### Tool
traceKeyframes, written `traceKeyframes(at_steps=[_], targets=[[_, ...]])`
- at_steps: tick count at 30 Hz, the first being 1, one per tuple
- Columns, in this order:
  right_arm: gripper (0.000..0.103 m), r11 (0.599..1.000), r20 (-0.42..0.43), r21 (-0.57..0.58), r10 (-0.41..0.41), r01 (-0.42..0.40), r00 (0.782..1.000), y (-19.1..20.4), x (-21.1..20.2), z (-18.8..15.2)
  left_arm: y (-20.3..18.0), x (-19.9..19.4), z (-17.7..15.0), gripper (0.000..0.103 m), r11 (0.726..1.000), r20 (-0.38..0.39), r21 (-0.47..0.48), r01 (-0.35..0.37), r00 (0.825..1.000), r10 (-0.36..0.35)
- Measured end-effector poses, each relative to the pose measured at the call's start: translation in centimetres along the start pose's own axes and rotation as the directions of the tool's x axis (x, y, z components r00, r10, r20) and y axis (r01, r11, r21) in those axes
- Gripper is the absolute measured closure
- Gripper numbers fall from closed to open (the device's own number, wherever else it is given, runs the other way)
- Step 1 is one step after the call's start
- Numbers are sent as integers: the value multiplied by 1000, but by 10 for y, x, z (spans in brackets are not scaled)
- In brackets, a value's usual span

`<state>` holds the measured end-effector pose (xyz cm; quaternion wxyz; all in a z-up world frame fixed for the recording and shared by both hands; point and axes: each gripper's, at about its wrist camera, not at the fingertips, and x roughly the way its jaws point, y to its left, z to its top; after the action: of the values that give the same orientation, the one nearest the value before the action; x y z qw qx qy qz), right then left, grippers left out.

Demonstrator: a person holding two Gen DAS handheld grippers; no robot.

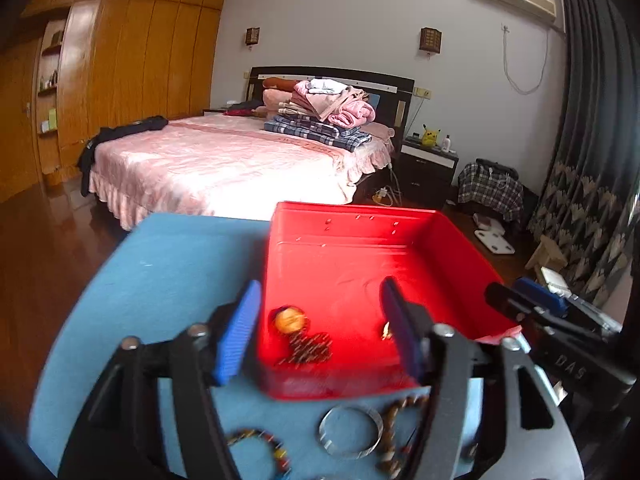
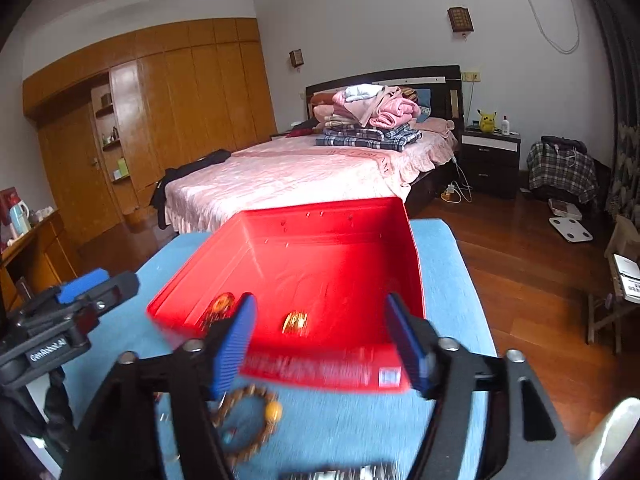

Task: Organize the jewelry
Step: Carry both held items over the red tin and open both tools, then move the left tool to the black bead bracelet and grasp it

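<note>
I see both my left gripper and right gripper gaping empty above the red box, gold ring lying between the right jaws.

Glossy red plastic tray at centre, matt blue cloth counter, shiny metal bangle lower centre.

Bright daytime room, bent round at the edges

The pink bed glows almost white with glare, the red box and beads near it look smeary, and the picture corners go dark.
</note>
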<state>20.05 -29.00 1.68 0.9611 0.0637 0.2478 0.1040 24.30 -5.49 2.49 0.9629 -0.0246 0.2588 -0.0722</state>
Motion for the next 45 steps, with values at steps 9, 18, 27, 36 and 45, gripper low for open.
traceKeyframes(at_steps=[9,18,27,36,45], targets=[[7,999,-93,30,-40,43,995,7,-42,-59,30,-61,-66,13,998,-86,28,-60,994,63],[6,998,-123,27,-47,51,991,11,-59,-110,50,-80,-131,10,995,-185,31,-96,978,101],[6,999,-125,15,-35,37,992,17,-58,-111,56,-78,-141,10,991,-215,-13,-136,968,130],[6,999,-141,10,-47,48,989,19,-53,-110,62,-82,-146,28,992,-253,-26,-126,961,116],[6,998,-154,13,-51,54,987,19,-49,-114,69,-106,-156,31,995,-268,6,-104,958,101]])
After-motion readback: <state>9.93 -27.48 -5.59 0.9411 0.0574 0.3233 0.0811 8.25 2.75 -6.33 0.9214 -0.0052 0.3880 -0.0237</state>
